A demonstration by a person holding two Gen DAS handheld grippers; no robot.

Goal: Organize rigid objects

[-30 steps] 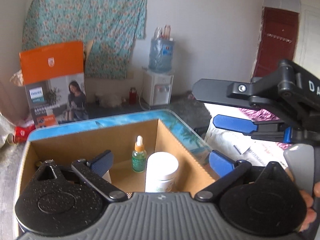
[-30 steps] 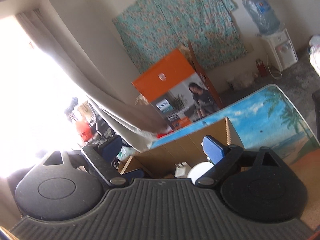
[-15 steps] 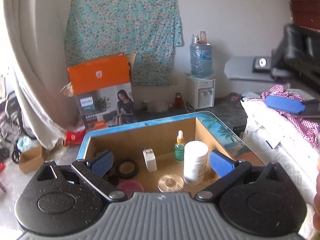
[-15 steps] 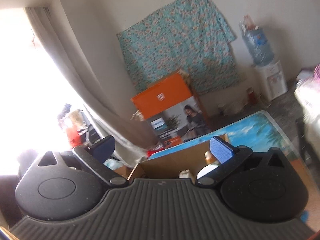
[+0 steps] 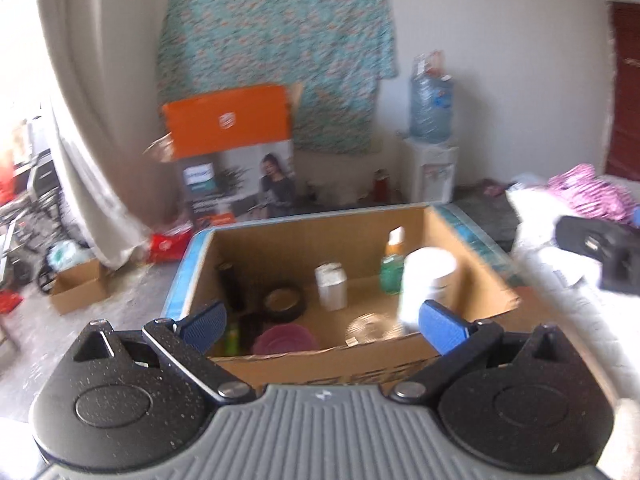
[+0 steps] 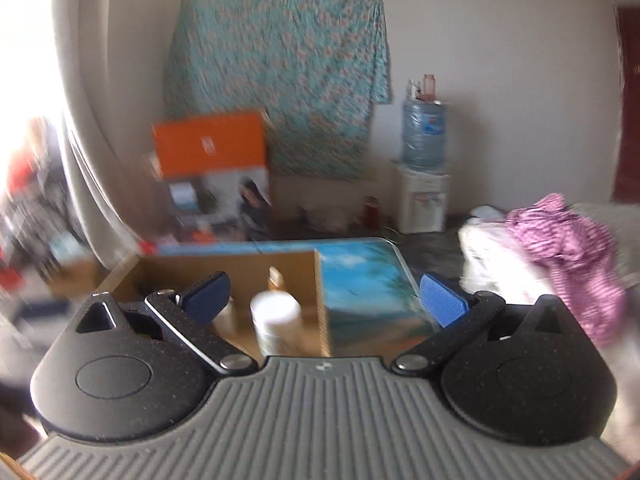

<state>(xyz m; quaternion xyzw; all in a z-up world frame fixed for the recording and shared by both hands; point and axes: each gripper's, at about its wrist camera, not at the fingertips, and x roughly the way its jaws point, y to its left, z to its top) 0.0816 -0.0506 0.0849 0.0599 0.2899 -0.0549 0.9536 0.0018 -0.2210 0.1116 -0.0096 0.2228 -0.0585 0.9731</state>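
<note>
Left wrist view: the left gripper [image 5: 322,326] stands wide open and empty, its blue pads flanking the near wall of the cardboard box [image 5: 320,364]. Just beyond the left pad lie a pink round lid or dish [image 5: 284,338] and a black ring-shaped item [image 5: 285,302]; between the pads, further in, stands a small white block, possibly a charger [image 5: 331,286]. Beyond the right pad stand a white cylindrical jar [image 5: 426,284] and, behind it, a green dropper bottle [image 5: 391,264]. The right gripper [image 6: 324,300] is likewise spread to its full width with nothing held; the same jar [image 6: 276,322] sits between its pads, not touched. Judgement: the jar looks rigid, smooth and light, best taken across its mid-body, since a high hold could tip it. The dropper bottle appears to be glass, hence fragile and slippery; grip the body, not the narrow cap. Both views are motion-blurred, so finer detail cannot be confirmed.
</note>
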